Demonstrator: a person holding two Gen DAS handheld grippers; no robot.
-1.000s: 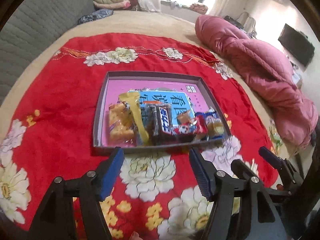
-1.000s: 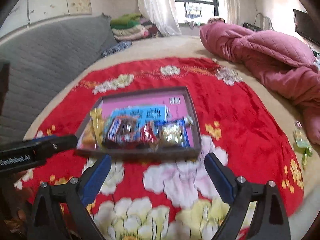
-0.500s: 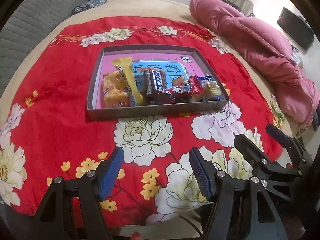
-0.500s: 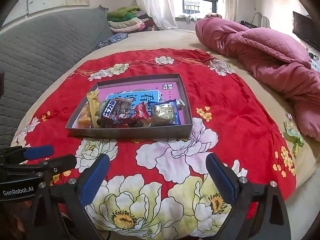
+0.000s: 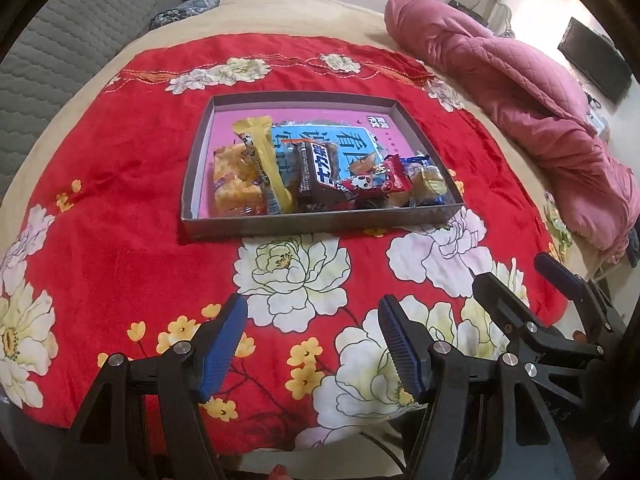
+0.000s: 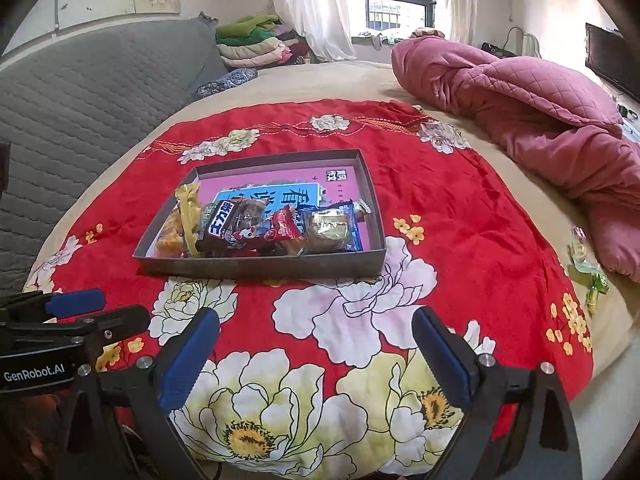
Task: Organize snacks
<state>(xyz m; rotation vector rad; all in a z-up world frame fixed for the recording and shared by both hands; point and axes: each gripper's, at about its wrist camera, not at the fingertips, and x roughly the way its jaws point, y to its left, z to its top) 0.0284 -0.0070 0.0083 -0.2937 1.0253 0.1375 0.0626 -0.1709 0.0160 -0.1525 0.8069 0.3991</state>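
Grey-walled tray [image 5: 320,226] of snacks [image 5: 320,172] lies straight ahead on the red cloth [image 5: 120,184], well beyond the empty, spread left gripper [image 5: 312,344] and right gripper [image 6: 316,354], its long side crosswise, neither arm plainly nearer.

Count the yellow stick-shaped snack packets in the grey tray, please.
1. The long yellow stick-shaped packet lies in the left part of the shallow grey cardboard tray, beside the clear bag of orange crackers. Others may be hidden underneath.

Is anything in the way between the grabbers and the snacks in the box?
Only the box's near wall. Bare red cloth lies between each open hand-held gripper and the snacks piled just behind that wall.
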